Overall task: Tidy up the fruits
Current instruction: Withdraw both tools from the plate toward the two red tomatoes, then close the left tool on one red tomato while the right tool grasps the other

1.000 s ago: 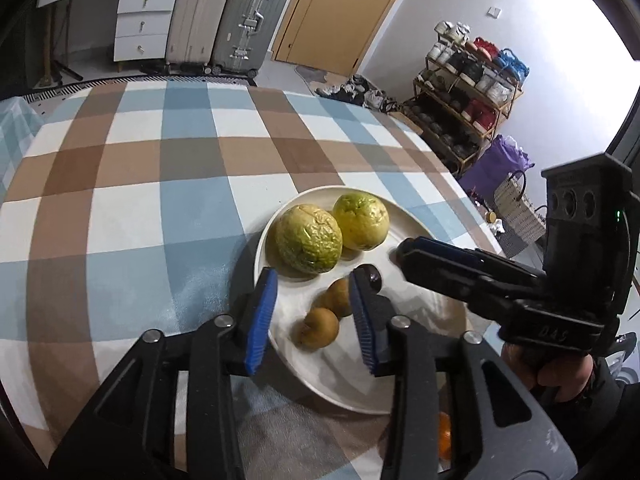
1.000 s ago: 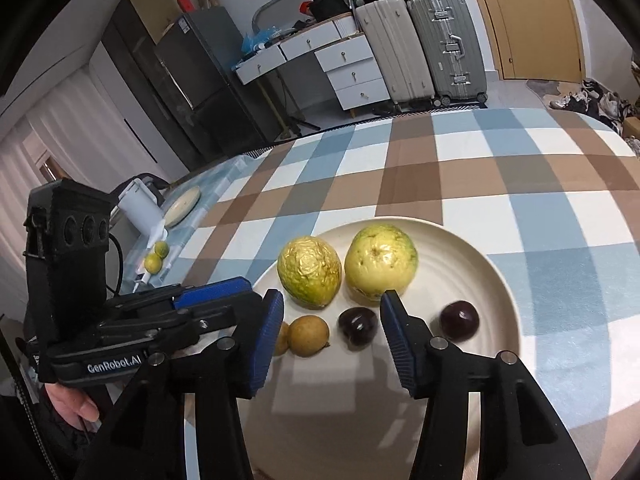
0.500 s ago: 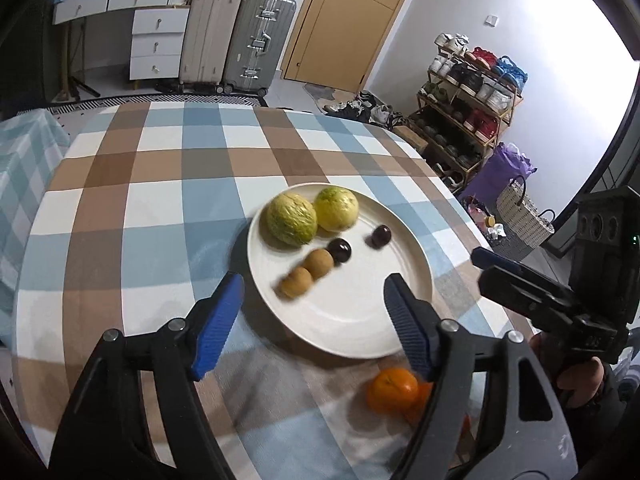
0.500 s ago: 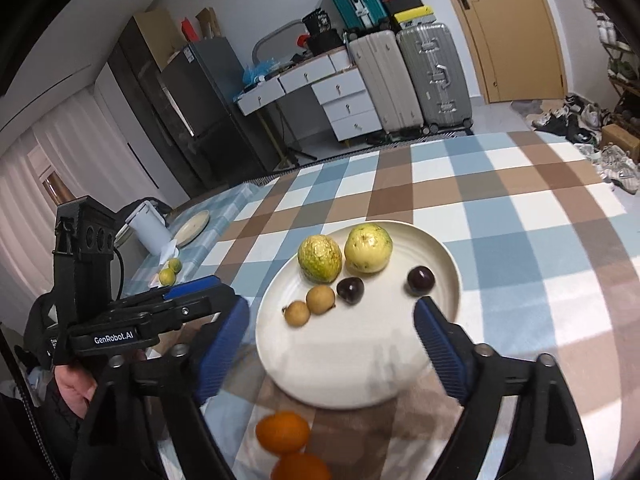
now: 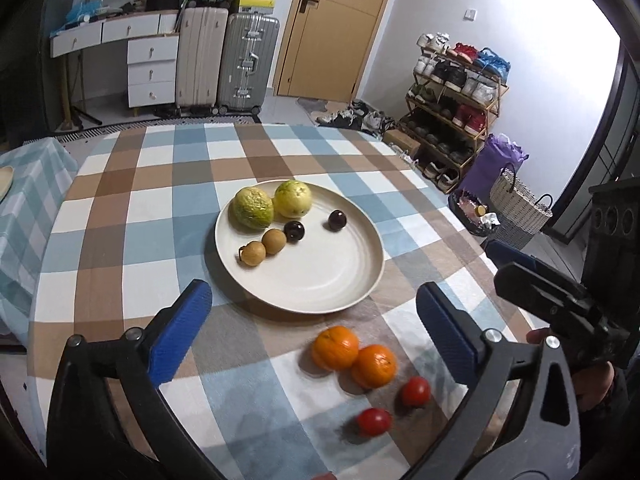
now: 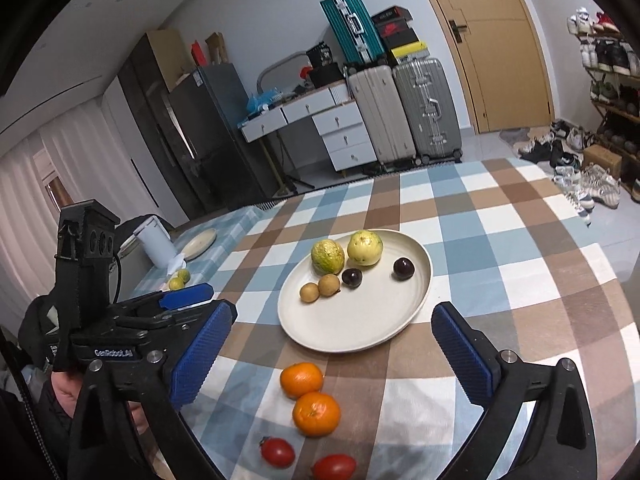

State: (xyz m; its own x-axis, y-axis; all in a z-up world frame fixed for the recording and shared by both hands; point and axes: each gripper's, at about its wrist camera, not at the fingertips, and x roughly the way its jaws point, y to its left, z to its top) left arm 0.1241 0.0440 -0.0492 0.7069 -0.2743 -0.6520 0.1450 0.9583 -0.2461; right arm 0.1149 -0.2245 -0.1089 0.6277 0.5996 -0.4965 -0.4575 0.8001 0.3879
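A cream plate (image 5: pixel 320 280) (image 6: pixel 384 332) on the checked tablecloth holds two yellow-green guavas (image 5: pixel 253 208) (image 6: pixel 327 256), two brown longans (image 5: pixel 264 247) (image 6: pixel 320 287) and two dark plums (image 5: pixel 337 220) (image 6: pixel 403 269). Two oranges (image 5: pixel 335 347) (image 6: pixel 301 380) and two red tomatoes (image 5: pixel 416 391) (image 6: pixel 277 452) lie on the cloth nearer me. My left gripper (image 5: pixel 316 338) is open and empty above the oranges. My right gripper (image 6: pixel 332 354) is open and empty, also above the oranges.
A side table at the left carries a white kettle (image 6: pixel 154 242), a small plate (image 6: pixel 198 243) and two limes (image 6: pixel 179 279). Suitcases (image 5: pixel 224 62) and drawers stand behind the table. A shoe rack (image 5: pixel 452 112) and a basket (image 5: pixel 516 204) are beyond the table's right edge.
Both grippers have pulled back from the plate and opened wide. The oranges and tomatoes have come into view in front of the plate.
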